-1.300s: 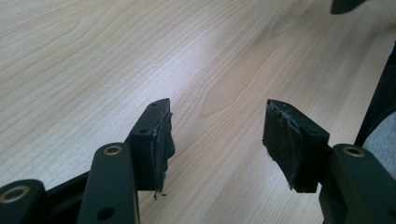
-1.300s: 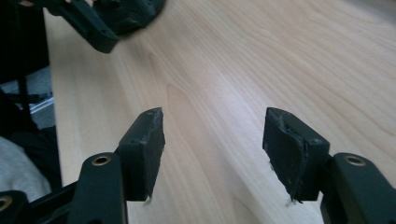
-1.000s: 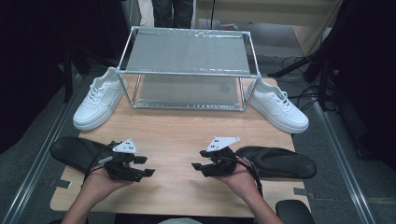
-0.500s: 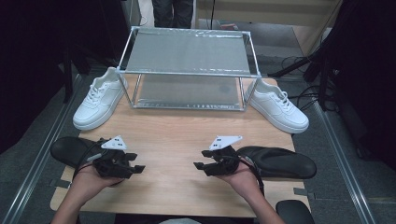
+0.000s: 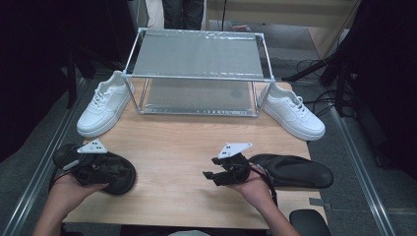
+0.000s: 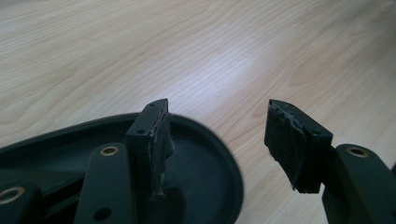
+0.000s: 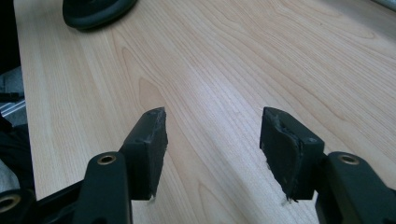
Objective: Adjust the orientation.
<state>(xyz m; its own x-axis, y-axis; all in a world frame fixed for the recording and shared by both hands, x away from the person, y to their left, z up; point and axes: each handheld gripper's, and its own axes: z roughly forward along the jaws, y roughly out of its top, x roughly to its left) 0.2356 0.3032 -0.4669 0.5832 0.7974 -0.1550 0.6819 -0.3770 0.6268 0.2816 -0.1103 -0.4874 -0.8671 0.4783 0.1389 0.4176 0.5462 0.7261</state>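
Note:
My left gripper [image 5: 110, 172] hovers over a black sole-shaped tray [image 5: 126, 181] at the table's front left. Its jaws stand open in the left gripper view [image 6: 219, 121], the left one over the tray's rounded end [image 6: 201, 177], with nothing between them. My right gripper [image 5: 209, 174] is held at the front centre-right, just left of a second black sole-shaped tray [image 5: 295, 169]. Its jaws have just been opening and now stand wide over bare wood [image 7: 212, 128], with nothing between them. The left tray [image 7: 93, 11] lies far ahead in that view.
A metal-framed rack [image 5: 196, 54] with two mesh shelves stands at the back of the wooden table [image 5: 187, 142]. One white sneaker [image 5: 103, 105] lies left of it, another [image 5: 292, 110] to its right. Dark floor, rails and cables surround the table.
My left hand has carried its gripper leftward from the table's middle front to over the left black tray. The right hand has stayed put.

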